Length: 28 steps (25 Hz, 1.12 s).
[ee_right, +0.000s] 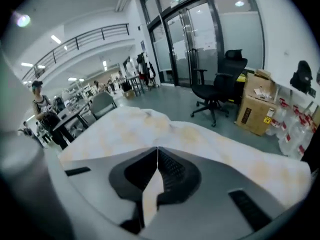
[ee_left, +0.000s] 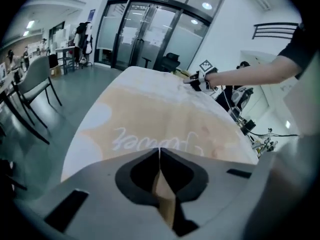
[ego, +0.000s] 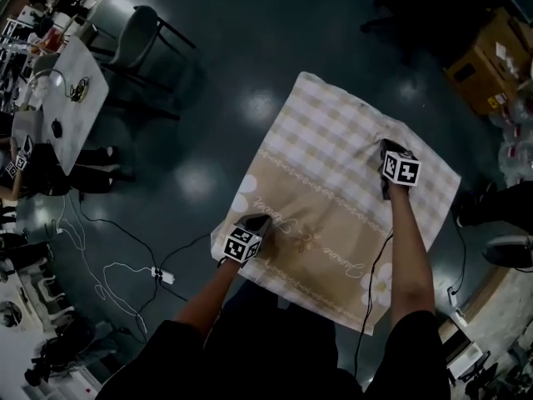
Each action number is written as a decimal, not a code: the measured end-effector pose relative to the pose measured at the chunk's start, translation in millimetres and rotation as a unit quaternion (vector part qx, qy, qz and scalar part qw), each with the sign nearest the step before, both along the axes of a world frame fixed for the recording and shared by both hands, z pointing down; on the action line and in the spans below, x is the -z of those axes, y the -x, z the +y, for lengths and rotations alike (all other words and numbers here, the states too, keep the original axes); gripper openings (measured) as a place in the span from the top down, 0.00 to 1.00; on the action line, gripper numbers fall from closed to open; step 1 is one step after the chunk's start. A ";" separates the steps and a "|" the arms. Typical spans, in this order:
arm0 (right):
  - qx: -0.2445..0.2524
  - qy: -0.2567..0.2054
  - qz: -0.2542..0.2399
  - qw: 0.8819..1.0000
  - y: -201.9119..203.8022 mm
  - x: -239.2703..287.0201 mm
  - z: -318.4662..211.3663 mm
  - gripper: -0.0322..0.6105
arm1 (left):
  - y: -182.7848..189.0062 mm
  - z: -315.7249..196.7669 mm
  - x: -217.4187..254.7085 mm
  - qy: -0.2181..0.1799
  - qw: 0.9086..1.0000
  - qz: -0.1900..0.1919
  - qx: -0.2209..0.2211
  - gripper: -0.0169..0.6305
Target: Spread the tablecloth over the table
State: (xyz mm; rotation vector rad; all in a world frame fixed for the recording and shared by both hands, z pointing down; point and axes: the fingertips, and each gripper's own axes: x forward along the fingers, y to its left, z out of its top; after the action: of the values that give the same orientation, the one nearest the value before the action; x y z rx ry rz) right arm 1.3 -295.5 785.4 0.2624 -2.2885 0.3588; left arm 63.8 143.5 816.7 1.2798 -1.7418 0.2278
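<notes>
Beige checked fabric tablecloth spread out, far edge seemingly rumpled, left gripper and right gripper each clamped on its cloth

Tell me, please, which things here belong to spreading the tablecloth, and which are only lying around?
Belong to the job: tablecloth, left gripper and right gripper, both shut on it.

Just lying about: grey chair, cardboard box, power strip on the floor, black office chair.

Left gripper, right gripper on tablecloth
</notes>
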 end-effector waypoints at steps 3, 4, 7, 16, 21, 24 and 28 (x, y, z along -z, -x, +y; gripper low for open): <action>-0.008 -0.006 -0.032 0.999 -57.9 15.6 64.3 0.92 | 10.7 -26.5 7.7 -0.033 0.998 -0.010 -0.047 0.94; -0.009 -0.012 -0.027 1.000 -80.4 15.3 91.5 0.92 | 17.4 -39.6 11.8 -0.046 0.997 -0.013 -0.060 0.94; -0.015 -0.016 0.011 1.000 -132.7 6.6 170.7 0.92 | 34.5 -70.7 14.6 -0.052 0.992 -0.028 -0.112 0.94; -0.068 0.024 0.085 0.994 -185.1 -41.1 239.5 0.92 | 40.4 -50.9 -20.4 -0.007 0.974 -0.089 -0.211 0.94; -0.015 0.043 0.007 0.999 -167.1 0.7 299.1 0.92 | 48.5 -41.2 0.0 0.012 0.985 -0.042 -0.167 0.94; 0.007 0.071 0.014 0.997 -156.4 -11.6 349.2 0.92 | 51.1 -34.9 9.8 0.012 0.984 -0.042 -0.174 0.94; -0.028 0.083 0.029 0.996 -141.7 -40.0 393.8 0.92 | 60.5 -34.0 10.3 -0.009 0.976 -0.033 -0.216 0.94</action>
State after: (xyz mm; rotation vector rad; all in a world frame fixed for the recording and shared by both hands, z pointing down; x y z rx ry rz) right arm 143.0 98.2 825.4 0.2490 -2.1842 0.5591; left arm 3.3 109.5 806.4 1.6723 -1.5041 0.5091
